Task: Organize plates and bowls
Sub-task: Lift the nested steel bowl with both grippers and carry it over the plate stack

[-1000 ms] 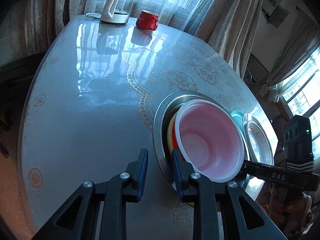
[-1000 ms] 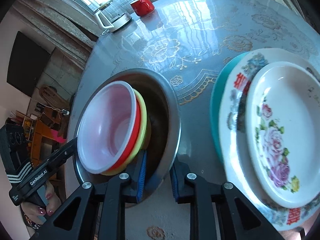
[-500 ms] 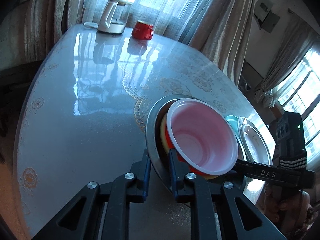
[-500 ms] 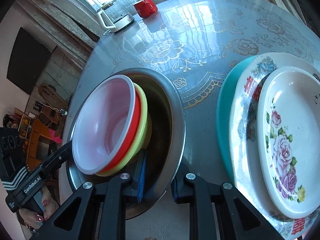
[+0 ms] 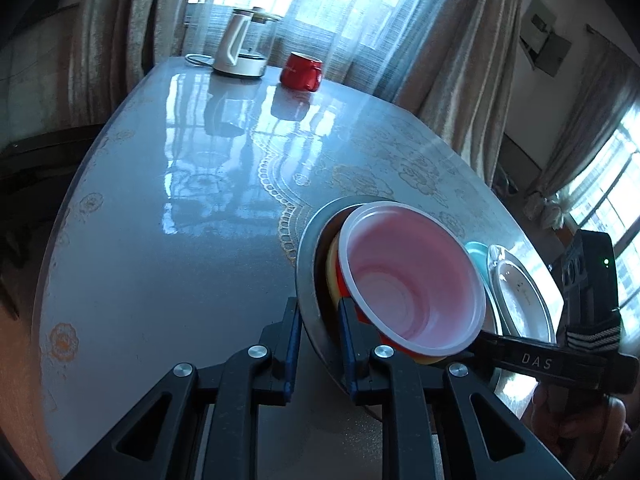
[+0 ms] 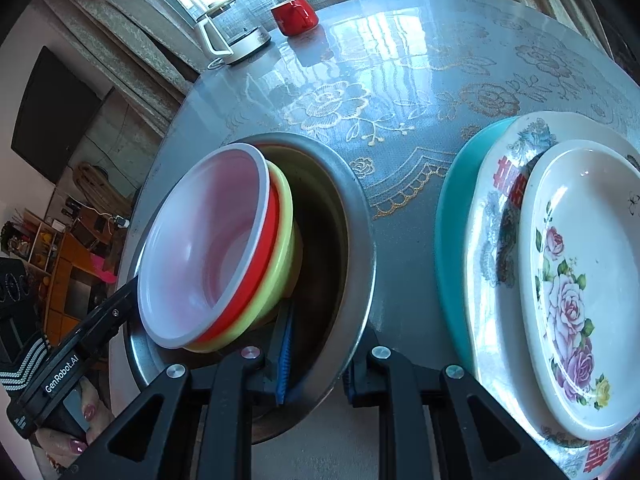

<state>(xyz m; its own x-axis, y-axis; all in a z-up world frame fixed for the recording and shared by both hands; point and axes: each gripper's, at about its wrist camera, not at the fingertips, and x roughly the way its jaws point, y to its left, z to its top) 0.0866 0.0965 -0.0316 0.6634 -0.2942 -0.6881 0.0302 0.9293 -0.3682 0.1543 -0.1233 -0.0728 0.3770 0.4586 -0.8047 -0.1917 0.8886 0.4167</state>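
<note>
Steel basin (image 6: 360, 216) rim pinched between fingers of both left gripper (image 5: 318, 344) and right gripper (image 6: 316, 360); nested bowls (image 6: 224, 248) inside lean toward left fingers. Risk: uneven lift tips bowls out; thin rim slips.

open room: wide bare surface (image 5: 168, 240) left of and beyond the steel basin (image 5: 308, 264)
far edge: kettle (image 5: 240, 48), red mug (image 5: 301, 71) stand there
right side: plate stack (image 6: 560, 280) blocks, narrow gap to basin
</note>
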